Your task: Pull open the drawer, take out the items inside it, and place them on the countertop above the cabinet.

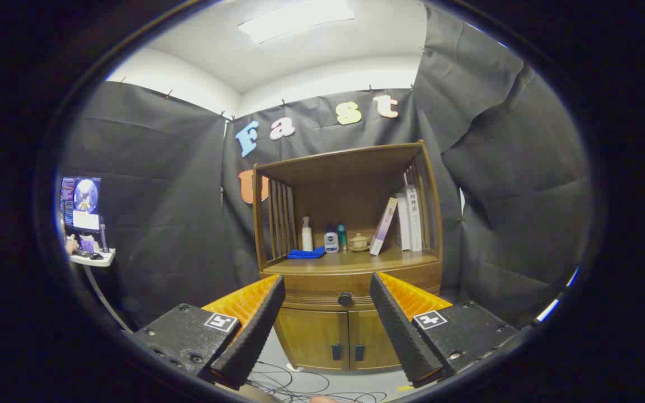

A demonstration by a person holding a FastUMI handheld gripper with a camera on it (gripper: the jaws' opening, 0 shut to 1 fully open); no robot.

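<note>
hand-held gripper (322, 324): lower centre of frame, fingers spread wide, holding nothing | cabinet (350, 313): centre, beyond the fingers | drawer (356, 288): closed, framed between the fingers | knob (345, 299): centre, untouched | tabletop (395, 258): above drawer, carries bottles, books | progress: not started; drawer pull, item removal all left
</note>
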